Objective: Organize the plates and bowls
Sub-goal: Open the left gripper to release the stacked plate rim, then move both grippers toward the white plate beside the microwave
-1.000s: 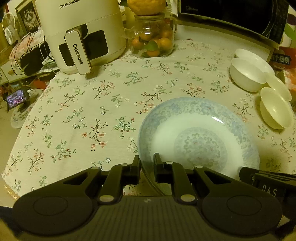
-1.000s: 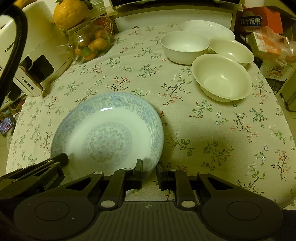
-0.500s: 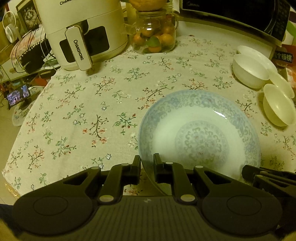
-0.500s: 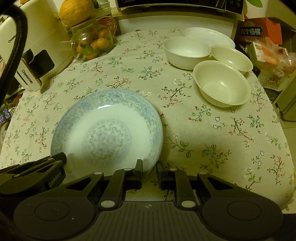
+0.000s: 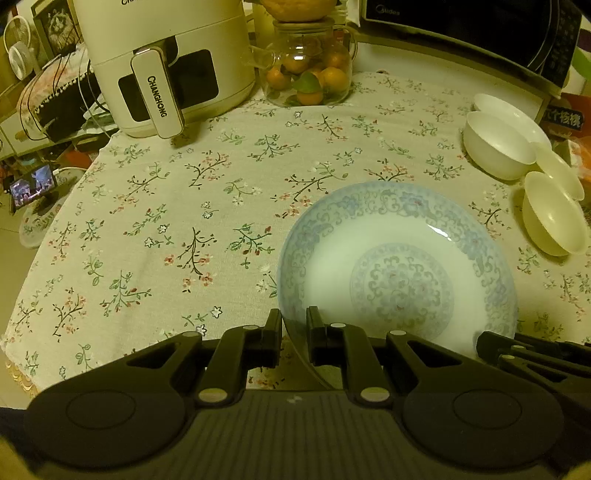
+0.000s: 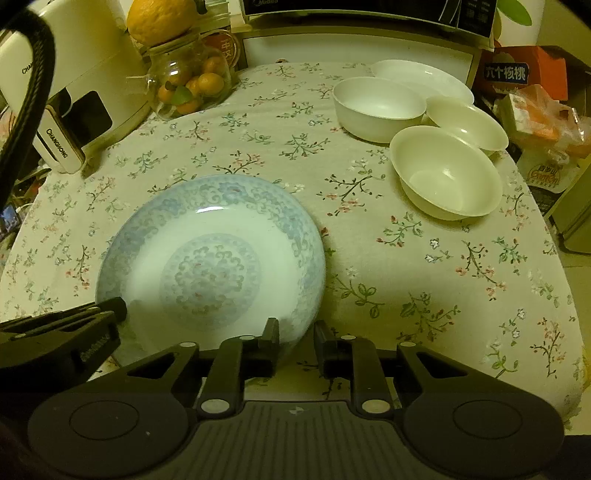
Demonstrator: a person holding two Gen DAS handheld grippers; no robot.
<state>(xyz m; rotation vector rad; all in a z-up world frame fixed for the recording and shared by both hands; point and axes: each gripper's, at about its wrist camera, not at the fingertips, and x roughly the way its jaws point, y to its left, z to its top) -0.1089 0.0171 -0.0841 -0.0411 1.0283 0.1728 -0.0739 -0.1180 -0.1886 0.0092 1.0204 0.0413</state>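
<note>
Left claw (image 5: 293, 334): fingers closed on the near-left rim of the blue-patterned plate (image 5: 397, 266), the rim passing between the pads. Right claw (image 6: 295, 341): fingers straddling the same plate's near-right rim (image 6: 210, 258), apparently pinching it, though the contact on the outer pad is hard to confirm. Plate position: near the front edge of the tabletop (image 5: 184, 206), over the floral tablecloth; whether it rests on the cloth or is slightly lifted cannot be told. Step in hand, by judgement: two-handed carry of the patterned plate, with the sorting of the other crockery not yet done. Next move likely calls for keeping both grips level and bringing the plate toward the white crockery group at the far right, where a white plate (image 6: 421, 79) lies behind three bowls. Crockery group: deep white bowl (image 6: 378, 107), cream bowl (image 6: 445, 173) nearest, shallow cream bowl (image 6: 467, 122) beside them, all close together or touching. These bowls stand between the patterned plate and the white plate, so a direct path is obstructed. Other items: Changhong air fryer (image 5: 166, 62) at far left, glass jar of small oranges (image 5: 308, 74) beside it, microwave (image 5: 472, 33) behind.
</note>
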